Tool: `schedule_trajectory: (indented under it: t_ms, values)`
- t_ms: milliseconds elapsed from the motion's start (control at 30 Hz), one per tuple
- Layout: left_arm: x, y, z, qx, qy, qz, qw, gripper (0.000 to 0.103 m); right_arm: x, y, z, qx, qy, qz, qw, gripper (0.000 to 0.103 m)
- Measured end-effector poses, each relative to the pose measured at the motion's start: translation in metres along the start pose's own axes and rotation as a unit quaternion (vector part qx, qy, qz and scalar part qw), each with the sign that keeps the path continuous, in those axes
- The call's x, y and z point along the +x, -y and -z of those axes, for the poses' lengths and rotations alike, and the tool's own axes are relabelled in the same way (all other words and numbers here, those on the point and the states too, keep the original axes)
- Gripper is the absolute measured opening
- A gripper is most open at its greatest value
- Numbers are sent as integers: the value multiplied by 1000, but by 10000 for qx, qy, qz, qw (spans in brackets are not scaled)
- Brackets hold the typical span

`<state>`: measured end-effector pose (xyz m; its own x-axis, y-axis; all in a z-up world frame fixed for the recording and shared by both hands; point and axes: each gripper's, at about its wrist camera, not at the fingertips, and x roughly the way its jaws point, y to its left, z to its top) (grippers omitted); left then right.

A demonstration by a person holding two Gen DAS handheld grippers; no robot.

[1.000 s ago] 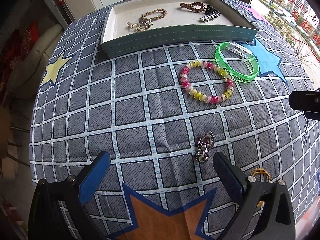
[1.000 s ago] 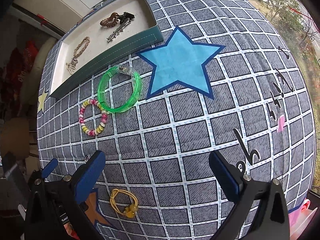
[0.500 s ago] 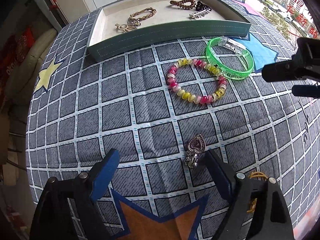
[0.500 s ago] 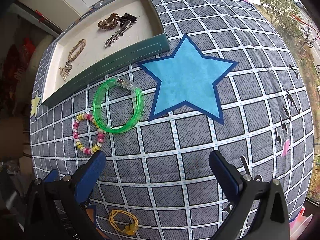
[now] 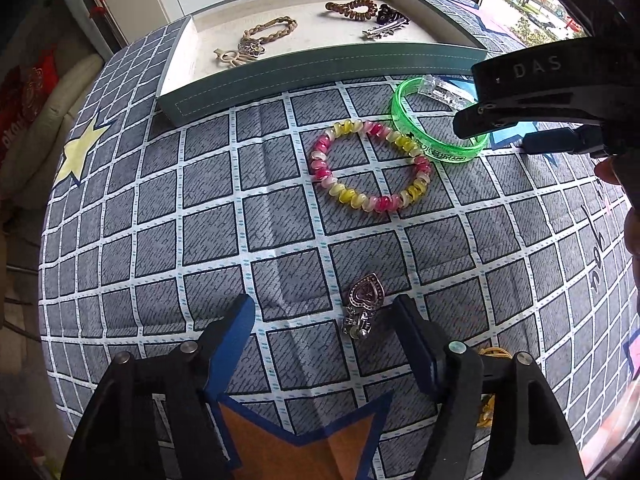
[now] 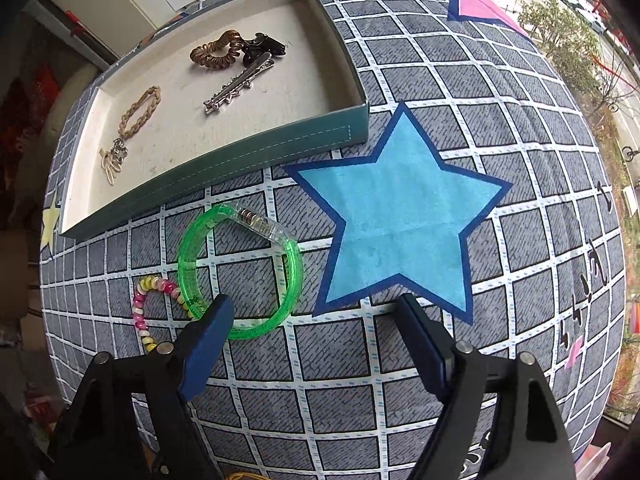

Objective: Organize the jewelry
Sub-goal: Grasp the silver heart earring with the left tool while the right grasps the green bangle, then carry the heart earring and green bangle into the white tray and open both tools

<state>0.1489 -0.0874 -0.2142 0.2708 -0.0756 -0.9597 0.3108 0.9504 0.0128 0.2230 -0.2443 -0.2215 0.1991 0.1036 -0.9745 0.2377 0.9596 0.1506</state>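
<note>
right tongs (image 6: pixel 316 320) nearer green bangle (image 6: pixel 240 272), flat

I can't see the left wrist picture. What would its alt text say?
The left tool, jaws open and just closing in, hangs over a small heart-shaped silver clip lying between its blue fingers on a grey checked cloth. Beyond lie a pink-and-yellow beaded bracelet, a green bangle and a teal tray holding other pieces.
</note>
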Motion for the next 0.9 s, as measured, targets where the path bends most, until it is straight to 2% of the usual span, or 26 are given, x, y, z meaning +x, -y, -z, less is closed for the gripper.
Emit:
schedule_trajectory:
  t_ms: [67,133,167,233,267,333,400,500,567,733,900]
  values:
    - [-1,3,1,23,-20,94,10000,71,4,-13,-4,-216,8,179,9996,77]
    - [-2,7,2,81,-29,140,9999,59,5,-23,-5,-475,31,374,9982,70]
    - [-3,8,1,117,-25,174,9998,54,6,-27,-5,-609,50,463,9971,63]
    - [-5,16,1,180,-25,207,9996,35,7,-33,-6,-829,84,623,9946,54]
    - [-6,18,1,190,-29,226,9996,32,6,-33,-6,-886,99,608,9942,50]
    - [-6,20,-1,186,-30,265,9995,31,5,-34,-8,-938,129,620,9936,39]
    - [-8,17,-2,86,-22,381,9992,31,5,-35,-9,-937,149,617,9936,21]
    - [-14,4,-6,-109,8,543,9985,31,0,-30,-3,-824,177,570,9948,8]
    - [-17,-4,-7,-259,8,625,9977,31,-9,-14,6,-713,195,465,9962,7]
    - [-29,-23,-12,-543,54,755,9957,31,-19,10,8,-387,235,-24,9990,7]
    - [-38,-43,-15,-697,181,825,9940,31,-34,29,9,-212,256,-321,9989,7]
